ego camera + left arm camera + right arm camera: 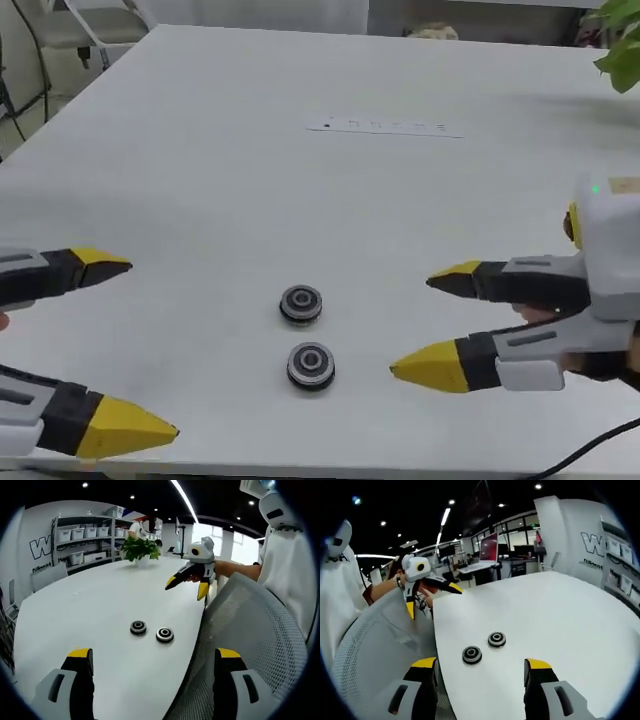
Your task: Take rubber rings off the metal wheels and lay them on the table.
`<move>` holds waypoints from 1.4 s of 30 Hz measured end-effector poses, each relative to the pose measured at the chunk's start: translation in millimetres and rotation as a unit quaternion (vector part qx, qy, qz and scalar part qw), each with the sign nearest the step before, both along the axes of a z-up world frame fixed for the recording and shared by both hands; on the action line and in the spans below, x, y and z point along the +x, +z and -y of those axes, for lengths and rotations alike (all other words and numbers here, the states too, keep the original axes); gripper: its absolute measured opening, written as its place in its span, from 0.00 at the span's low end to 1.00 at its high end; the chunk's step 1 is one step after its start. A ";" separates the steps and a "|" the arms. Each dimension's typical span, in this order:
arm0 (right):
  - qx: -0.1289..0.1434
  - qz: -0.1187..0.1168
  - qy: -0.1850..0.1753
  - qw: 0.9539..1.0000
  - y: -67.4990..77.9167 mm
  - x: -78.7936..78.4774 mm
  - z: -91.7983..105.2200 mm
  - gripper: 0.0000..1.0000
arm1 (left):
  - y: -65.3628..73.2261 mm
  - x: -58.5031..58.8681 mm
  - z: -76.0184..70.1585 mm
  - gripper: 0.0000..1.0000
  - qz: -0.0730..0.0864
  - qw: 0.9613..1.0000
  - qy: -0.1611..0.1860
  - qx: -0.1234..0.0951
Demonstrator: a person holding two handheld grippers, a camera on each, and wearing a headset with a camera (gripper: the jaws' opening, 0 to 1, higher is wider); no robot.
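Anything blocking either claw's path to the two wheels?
Nothing visible. Only bare table lies between the left claw and the near wheel and far wheel; same for the right claw from the other side. Both claws are open. A paper strip lies farther back, off both paths.

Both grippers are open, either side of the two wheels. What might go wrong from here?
The near wheel lies close to the table's front edge; tugging its ring could push it off.
The wheels sit close together, so jaws closing on one could knock the far wheel.
Both lie loose; unless the left gripper pins a wheel, it may lift with the ring.
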State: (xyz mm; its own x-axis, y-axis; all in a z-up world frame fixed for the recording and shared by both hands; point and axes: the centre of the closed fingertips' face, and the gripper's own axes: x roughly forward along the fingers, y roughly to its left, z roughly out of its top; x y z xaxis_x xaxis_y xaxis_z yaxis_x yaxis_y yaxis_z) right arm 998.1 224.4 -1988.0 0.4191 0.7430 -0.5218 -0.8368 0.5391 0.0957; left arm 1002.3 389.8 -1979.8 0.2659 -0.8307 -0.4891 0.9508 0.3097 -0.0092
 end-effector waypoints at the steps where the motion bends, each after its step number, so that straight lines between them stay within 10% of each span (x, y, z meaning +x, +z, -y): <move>1: -0.001 0.007 0.002 1.000 8.1 1.5 -1.8 0.69 | 3.8 0.4 1.9 1.00 0.009 1.000 -0.006 0.002; 14: -0.015 0.048 0.039 0.998 38.4 17.3 -23.3 0.66 | 40.1 5.4 40.2 0.98 0.099 0.992 -0.074 0.006; 22: -0.027 0.046 0.058 0.997 33.2 21.5 -38.9 0.61 | 23.3 5.1 65.8 0.92 0.063 0.992 -0.106 0.009; 30: -0.027 0.019 0.078 0.996 -1.9 16.9 -50.3 0.57 | 4.7 -2.2 82.9 0.82 0.037 0.987 -0.155 -0.005; 34: -0.038 -0.011 0.110 0.993 -24.0 4.7 -58.4 0.51 | -7.8 0.7 90.5 0.72 0.064 0.983 -0.170 -0.001; 42: -0.070 -0.024 0.130 0.989 -57.8 0.0 -61.1 0.41 | -17.7 13.1 103.2 0.48 0.060 0.986 -0.153 -0.014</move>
State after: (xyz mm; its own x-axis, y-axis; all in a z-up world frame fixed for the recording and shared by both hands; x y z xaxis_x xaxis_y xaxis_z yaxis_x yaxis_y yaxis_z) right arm 998.1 285.5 -2045.9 0.1953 0.7409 -0.6426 -0.9451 0.3173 0.0786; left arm 1015.4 286.6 -1997.5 0.0539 -0.8941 -0.4446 0.9946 0.0084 0.1037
